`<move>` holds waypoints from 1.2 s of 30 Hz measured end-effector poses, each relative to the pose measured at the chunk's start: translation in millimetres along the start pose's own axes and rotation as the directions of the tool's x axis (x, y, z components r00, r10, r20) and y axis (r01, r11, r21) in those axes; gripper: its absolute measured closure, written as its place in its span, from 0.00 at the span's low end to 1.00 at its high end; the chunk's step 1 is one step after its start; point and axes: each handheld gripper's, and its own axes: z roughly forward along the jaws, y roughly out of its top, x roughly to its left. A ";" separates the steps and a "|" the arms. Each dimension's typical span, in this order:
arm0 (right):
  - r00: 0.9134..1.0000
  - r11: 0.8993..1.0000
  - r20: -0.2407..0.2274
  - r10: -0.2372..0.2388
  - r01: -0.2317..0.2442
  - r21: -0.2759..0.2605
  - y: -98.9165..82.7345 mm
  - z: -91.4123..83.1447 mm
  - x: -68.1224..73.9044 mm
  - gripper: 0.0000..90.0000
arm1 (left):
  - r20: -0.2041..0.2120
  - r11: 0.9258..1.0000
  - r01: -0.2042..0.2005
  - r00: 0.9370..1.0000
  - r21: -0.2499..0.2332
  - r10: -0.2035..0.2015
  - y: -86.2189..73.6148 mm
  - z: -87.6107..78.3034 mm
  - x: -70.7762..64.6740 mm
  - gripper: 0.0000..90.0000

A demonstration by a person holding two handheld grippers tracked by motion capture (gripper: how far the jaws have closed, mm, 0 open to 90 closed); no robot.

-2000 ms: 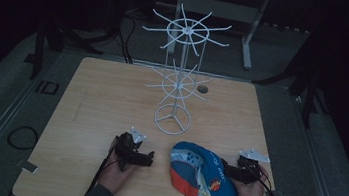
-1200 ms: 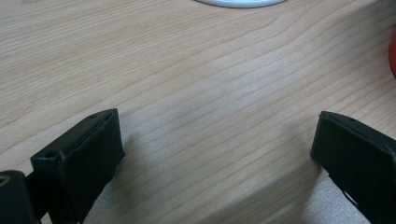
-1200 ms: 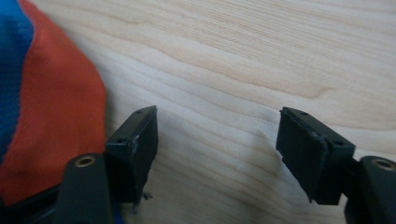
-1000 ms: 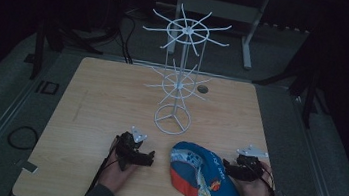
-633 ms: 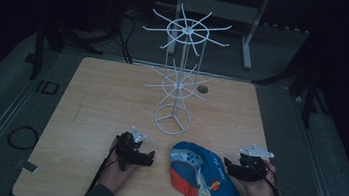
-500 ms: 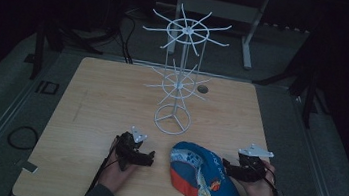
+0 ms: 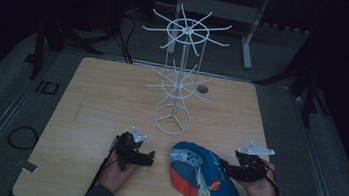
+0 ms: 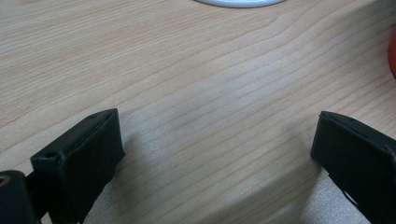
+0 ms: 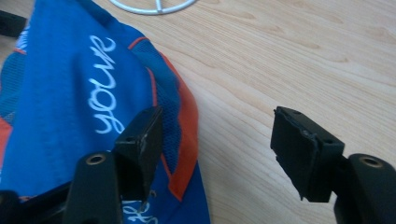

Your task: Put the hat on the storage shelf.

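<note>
Right hand-held gripper [image 9: 212, 147] lifted slightly off table [image 7: 111, 100], jaws just closing, apart over cap's [image 7: 203, 174] orange-trimmed edge, unclamped. Cap lies near table's front edge. Left hand-held gripper [image 8: 217, 154] apart, unmoved.

The right gripper [image 7: 228, 168], a black 2-jaw tool with a grey three-cornered plate on top, now sits higher in the high view than in the earlier pictures, lifted off the light wooden table [image 7: 111, 100] at the edge of the blue and orange fabric cap [image 7: 205, 178]. Its jaws have just been closing a little, yet they stand apart, one over the cap's orange-trimmed edge and the other over bare wood, neither pressing on the cloth. The person's right hand [image 7: 258, 185] rises with it.
</note>
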 end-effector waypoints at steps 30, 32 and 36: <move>0.978 0.999 -0.209 -0.029 0.036 0.033 38.5 -13.6 19.8 0.38 | 0.003 1.000 -0.002 1.000 0.001 0.002 0.0 -0.2 -0.6 0.03; 0.976 0.998 -0.215 -0.039 0.049 0.041 41.3 -12.1 22.7 0.36 | 0.003 1.000 -0.001 1.000 0.001 0.001 0.0 -0.2 -0.7 0.03; 0.974 0.996 -0.218 -0.058 0.072 0.055 47.3 -6.6 27.2 0.33 | 0.003 1.000 -0.002 1.000 0.001 0.002 0.0 -0.2 -0.7 0.03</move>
